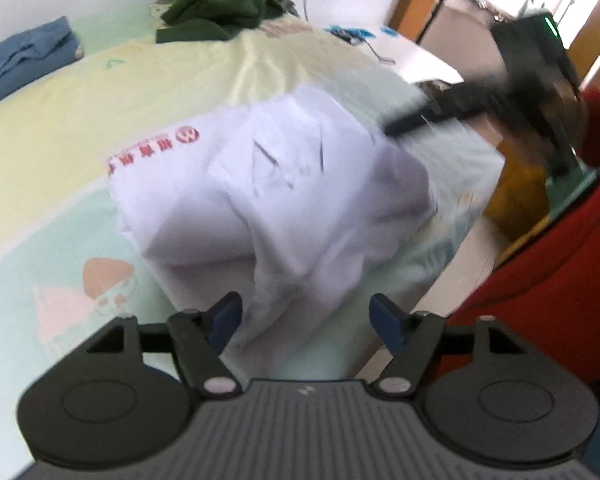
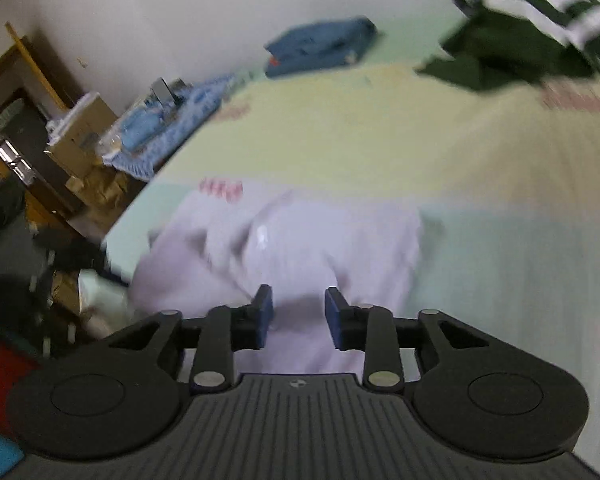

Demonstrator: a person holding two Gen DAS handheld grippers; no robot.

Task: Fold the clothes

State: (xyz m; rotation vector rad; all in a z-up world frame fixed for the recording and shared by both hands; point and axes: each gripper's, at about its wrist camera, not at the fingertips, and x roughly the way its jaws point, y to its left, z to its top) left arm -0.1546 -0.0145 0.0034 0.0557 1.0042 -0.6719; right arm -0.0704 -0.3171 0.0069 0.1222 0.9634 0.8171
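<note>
**White garment bundled at the edge of a bed, both grippers open over it**

Bedroom scene: a bed (image 1: 100,112) covered by a pale yellow and mint green sheet with cartoon prints fills most of both views, with a plain white wall behind it.

Near the bed's edge lies a white garment (image 1: 284,184), partly folded into a rumpled bundle, with red printed characters and a round red logo along one side. A flap of the cloth trails down toward the left gripper (image 1: 306,316). In the left wrist view, that gripper's blue-padded jaws stand wide apart, with the trailing cloth lying between them; the pads do not press on it, though the left pad sits just beside the fabric.

In the right wrist view, the right gripper (image 2: 298,316) hovers over the same white garment. Its blue pads are partly apart, with a clear gap and nothing clamped between them. The view is blurred. From the left wrist view, the right gripper appears as a dark, smeared shape at the garment's far right corner, held by a person in a red sleeve (image 1: 540,272).

At the far side of the bed, well apart from the white garment, sit a dark green and white striped pile of clothes (image 1: 228,4) and a folded blue garment (image 1: 24,60). Cardboard boxes (image 2: 84,136) stand beside the bed.
</note>
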